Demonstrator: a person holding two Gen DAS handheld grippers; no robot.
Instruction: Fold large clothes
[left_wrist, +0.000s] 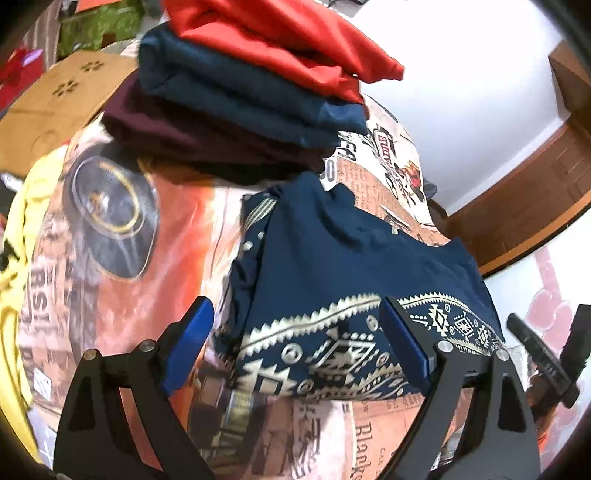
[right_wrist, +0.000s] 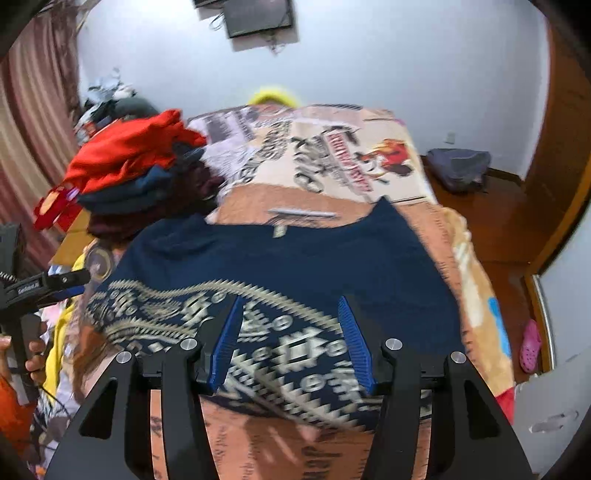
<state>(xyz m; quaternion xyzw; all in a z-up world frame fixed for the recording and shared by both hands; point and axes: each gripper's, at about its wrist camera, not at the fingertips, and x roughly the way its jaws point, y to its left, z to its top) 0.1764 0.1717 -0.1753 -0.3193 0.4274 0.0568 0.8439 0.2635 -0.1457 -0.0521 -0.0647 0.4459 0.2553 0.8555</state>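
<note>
A folded navy garment with a cream patterned band lies flat on the printed bed cover. My left gripper hovers over its near left edge, jaws wide and open; one blue pad is off the cloth and the other above the band. In the right wrist view the same garment fills the middle. My right gripper sits above its patterned band, jaws partly apart, with no cloth pinched between the pads. The left gripper and a hand show at that view's left edge.
A stack of folded clothes, red on blue on maroon, stands beyond the garment, also seen as a stack at the left. A yellow garment lies at the bed's left. A bag and pink shoe sit on the floor.
</note>
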